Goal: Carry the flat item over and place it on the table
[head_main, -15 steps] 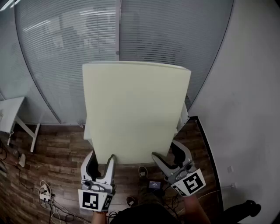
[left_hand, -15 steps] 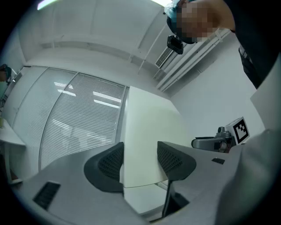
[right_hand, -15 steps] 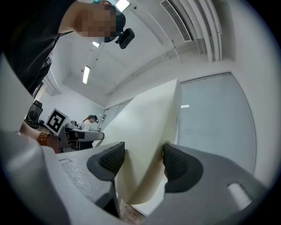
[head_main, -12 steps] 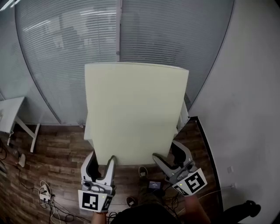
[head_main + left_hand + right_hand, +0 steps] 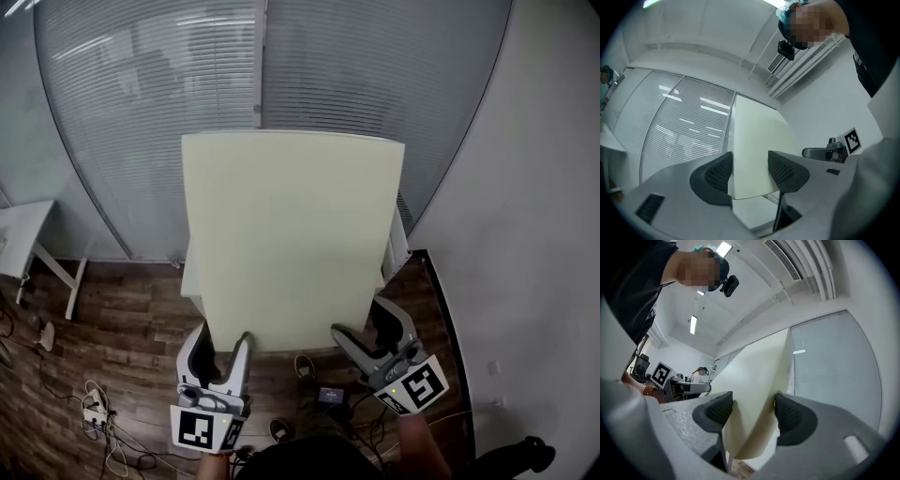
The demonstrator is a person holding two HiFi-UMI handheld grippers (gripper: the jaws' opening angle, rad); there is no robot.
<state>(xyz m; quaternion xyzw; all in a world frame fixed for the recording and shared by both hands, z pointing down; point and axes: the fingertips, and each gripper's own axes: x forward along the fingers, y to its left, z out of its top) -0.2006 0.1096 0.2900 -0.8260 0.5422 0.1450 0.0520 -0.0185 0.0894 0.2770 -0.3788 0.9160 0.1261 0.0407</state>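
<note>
At the far left of the head view, a white table (image 5: 21, 234) stands on the wood-plank floor (image 5: 122, 319), with a power strip (image 5: 94, 411) and loose cables lying nearer the lower corner. A glass wall with closed blinds (image 5: 141, 112) runs across the back.

Next comes the left gripper (image 5: 222, 342), raised in front of the person. It is clamped on the bottom edge of the flat panel (image 5: 291, 234) near the lower left corner. The left gripper view confirms this, since the cream sheet (image 5: 754, 140) fills the gap of that gripper (image 5: 750, 171) and both ribbed pads (image 5: 718, 172) press on its faces.

The panel itself is a pale cream rectangle. It is held up off the floor in the middle of the view, with its top edge against the blinds, well apart from the table.

Further right, the right gripper (image 5: 366, 326) grasps the same bottom edge near the lower right corner. In the right gripper view the sheet (image 5: 759, 376) stands between the jaws of that gripper (image 5: 752, 411), pinched by both dark pads (image 5: 791, 416).

A plain white wall (image 5: 534, 234) closes the scene on the right.
</note>
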